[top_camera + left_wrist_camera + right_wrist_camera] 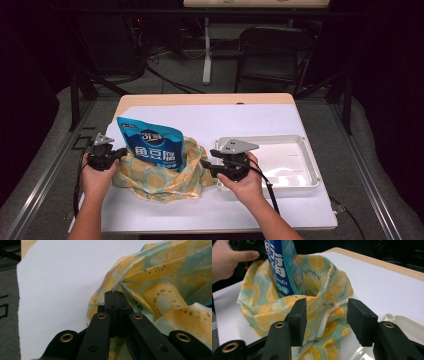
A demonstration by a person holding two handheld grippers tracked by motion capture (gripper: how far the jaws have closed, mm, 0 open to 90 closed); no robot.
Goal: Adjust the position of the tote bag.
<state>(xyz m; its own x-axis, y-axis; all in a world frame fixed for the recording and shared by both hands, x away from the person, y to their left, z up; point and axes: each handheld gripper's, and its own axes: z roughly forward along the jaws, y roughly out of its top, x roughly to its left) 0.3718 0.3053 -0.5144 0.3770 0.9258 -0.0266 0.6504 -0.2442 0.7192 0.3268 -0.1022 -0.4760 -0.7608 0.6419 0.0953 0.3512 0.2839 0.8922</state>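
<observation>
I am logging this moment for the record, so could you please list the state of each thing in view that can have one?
Left tool: shut on the cloth bag's edge.
Right tool: open, jaws on either side of a fold of the bag, not pressing it.
Cloth bag: mouth open, slumped on the table.
Blue snack pouch: upright, lower end inside the bag.
White tray: nothing in it, flat on the table.
</observation>
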